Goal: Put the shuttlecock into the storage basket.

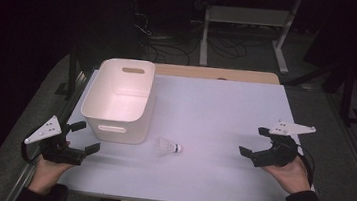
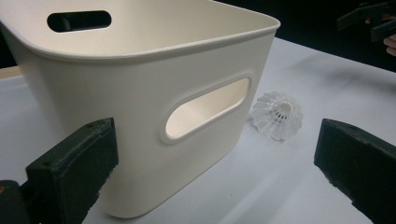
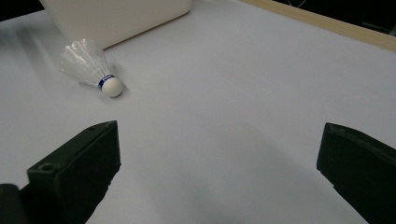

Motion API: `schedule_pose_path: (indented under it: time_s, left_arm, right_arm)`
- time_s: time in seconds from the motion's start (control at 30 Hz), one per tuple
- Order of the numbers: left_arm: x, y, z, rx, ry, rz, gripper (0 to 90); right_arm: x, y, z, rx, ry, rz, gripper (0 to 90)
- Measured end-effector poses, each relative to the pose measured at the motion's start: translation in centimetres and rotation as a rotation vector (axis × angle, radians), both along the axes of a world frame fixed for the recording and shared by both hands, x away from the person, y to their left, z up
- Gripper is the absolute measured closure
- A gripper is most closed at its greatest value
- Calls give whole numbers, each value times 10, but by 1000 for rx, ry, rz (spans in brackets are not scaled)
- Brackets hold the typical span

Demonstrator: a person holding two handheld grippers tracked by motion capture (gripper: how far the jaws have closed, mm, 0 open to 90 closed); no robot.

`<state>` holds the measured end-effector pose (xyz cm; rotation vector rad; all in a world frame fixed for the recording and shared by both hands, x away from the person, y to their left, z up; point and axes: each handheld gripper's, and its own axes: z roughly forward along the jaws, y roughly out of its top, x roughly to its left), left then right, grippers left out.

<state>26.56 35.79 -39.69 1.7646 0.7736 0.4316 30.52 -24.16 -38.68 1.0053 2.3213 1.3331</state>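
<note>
We can't see the bin's [image 1: 119, 99] far side from the left gripper view, and its top is cut off in the right gripper view. It's smooth white plastic with rounded corners and slot handles. The shuttlecock [image 1: 168, 147] lies on its side just right of the bin's near corner, feathery white skirt, blue-banded cork. Plenty of bare white table [image 1: 223, 130] right of the bin. Our left gripper [image 1: 81, 136] and right gripper [image 1: 253, 140] both gape wide, holding nothing.
</note>
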Motion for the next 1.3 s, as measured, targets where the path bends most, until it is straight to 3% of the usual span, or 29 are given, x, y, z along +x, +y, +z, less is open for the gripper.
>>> schedule_pose_path:
  time_s: [1.3]
  left_arm:
    - [-1, 0, 0, -3, 1, -2, 0]
  right_arm:
    - [21, 27, 22, -90, 29, 93, 0]
